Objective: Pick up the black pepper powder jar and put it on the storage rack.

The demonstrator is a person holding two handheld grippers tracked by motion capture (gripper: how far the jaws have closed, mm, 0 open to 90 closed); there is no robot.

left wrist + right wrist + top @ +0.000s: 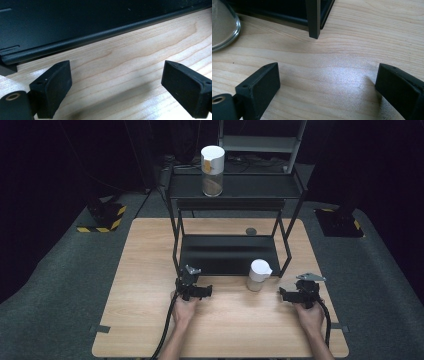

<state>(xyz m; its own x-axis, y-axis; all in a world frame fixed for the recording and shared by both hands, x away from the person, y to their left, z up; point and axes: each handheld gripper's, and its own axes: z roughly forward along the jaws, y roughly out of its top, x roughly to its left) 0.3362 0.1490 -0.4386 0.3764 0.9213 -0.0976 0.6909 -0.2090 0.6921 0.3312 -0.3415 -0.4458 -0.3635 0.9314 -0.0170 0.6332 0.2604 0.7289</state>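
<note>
High view, progress: nothing is lifted yet; both claws rest low over the table in front of the rack, so in my judgement the work is only at its start and the whole grasp and transfer are left.
High view, left gripper: held in the person's left hand, jaws apart and empty, pointing toward the front edge of the black metal rack.
High view, right gripper: held in the right hand, jaws apart and empty.
High view, small jar: a glass jar with a white lid, upright on the table between the two claws, nearer to the right one, just beside the rack's front leg.
High view, tall jar: white lid, glass body with brownish content, on the upper shelf, well beyond both claws.
Left gripper view, jaws: two black matte blocks stand wide apart with only pale wood grain between them; ahead runs the dark, finely textured lower shelf with a rounded edge.
Right gripper view, jaws: wide apart, nothing between them; ahead a square black leg stands on the wood.
Right gripper view, jar: the small jar's round, clear glass base lies ahead and to the left, apart from the jaws.
</note>
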